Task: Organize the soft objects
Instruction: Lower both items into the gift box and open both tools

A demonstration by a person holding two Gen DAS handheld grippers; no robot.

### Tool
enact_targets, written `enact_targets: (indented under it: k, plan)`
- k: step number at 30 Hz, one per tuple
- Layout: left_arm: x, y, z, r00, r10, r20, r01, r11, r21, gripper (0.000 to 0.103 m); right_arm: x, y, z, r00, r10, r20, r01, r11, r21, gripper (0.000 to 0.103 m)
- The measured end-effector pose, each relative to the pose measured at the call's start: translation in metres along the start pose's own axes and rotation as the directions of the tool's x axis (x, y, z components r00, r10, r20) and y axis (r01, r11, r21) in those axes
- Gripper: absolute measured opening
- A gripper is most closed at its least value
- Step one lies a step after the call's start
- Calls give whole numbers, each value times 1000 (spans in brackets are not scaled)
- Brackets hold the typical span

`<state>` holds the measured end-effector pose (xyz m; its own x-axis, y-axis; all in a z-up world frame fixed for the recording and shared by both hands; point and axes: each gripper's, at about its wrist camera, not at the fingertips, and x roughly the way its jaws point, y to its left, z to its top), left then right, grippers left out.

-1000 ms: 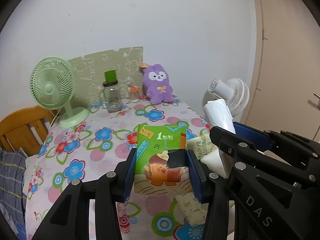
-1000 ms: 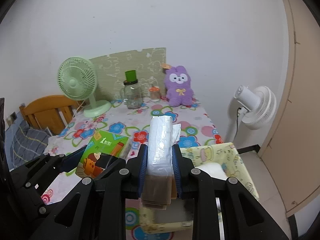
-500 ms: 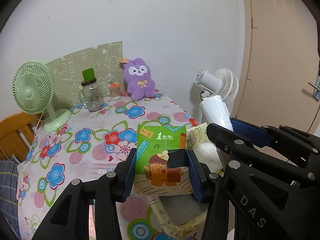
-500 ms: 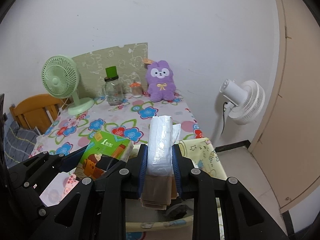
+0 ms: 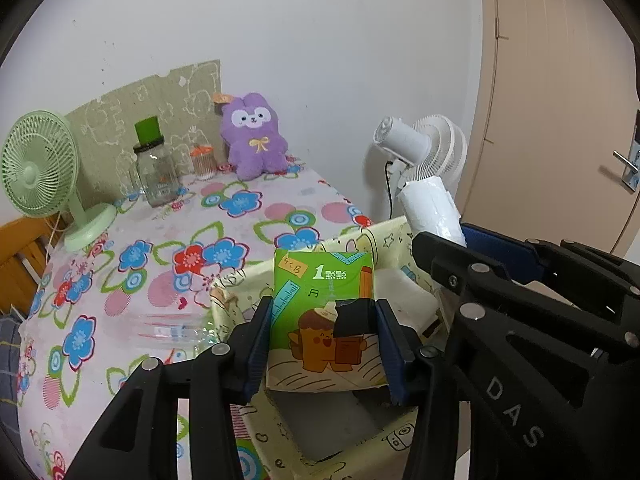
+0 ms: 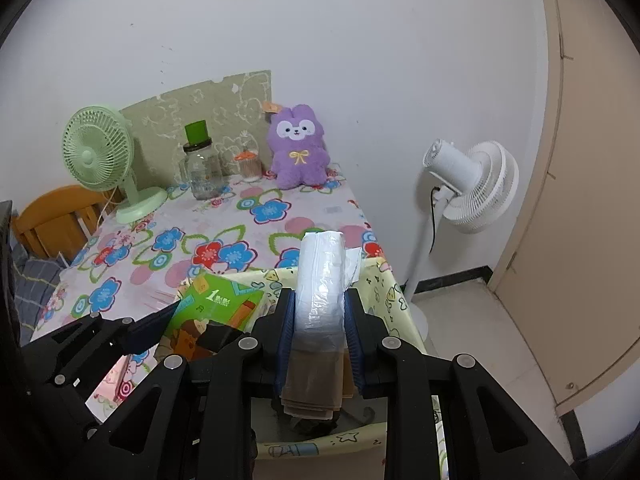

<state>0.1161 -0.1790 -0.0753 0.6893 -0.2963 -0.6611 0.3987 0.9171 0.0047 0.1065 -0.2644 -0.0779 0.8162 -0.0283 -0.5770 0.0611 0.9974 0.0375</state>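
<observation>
one tissue pack point(image 5: 323, 312), one white roll point(image 6: 320, 280), two fans point(image 6: 98, 156)

Tissue pack point(image 5: 323, 308): glossy printed plastic film. Roll point(image 6: 320, 280): crinkled translucent plastic. Storage box point(image 5: 394, 236): soft printed cloth. Tablecloth point(image 5: 168, 240): smooth floral vinyl. Bunny point(image 5: 254, 136): fuzzy purple plush. Grippers: matt black plastic.

A green tissue pack point(image 5: 323, 320) and a white plastic-wrapped roll point(image 6: 320, 280) hang over the yellow fabric bin point(image 5: 360, 452).
</observation>
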Motion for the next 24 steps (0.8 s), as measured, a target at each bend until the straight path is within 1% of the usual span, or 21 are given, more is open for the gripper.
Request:
enact_targets:
  k: [5, 7, 8, 10, 15, 18, 24]
  plan:
    - [8, -1, -4, 1000, -1, -28, 1, 1000, 6, 55, 10, -4, -4, 1000, -4, -21, 4, 1000, 13, 28]
    - [11, -1, -6, 999, 1, -36, 0, 1000, 8, 67, 14, -5, -6, 999, -3, -32, 4, 1000, 22, 28]
    - [12, -1, -6, 999, 2, -38, -2, 1000, 7, 69, 16, -5, -7, 999, -1, -39, 2, 1000, 25, 28]
    - [13, 0, -6, 999, 5, -38, -5, 1000, 7, 78, 19, -5, -8, 999, 1, -47, 1, 1000, 26, 27]
    - [14, 1, -4, 999, 27, -40, -26, 1000, 16, 89, 27, -4, -8, 998, 4, -63, -2, 1000, 26, 27]
    - [14, 3, -4, 998, 41, -37, -40, 999, 28, 91, 32, -2, -7, 998, 9, -70, -7, 1000, 26, 27]
    - [15, 6, -4, 998, 43, -40, -42, 999, 22, 92, 36, 2, -7, 996, 28, -82, -25, 999, 31, 28]
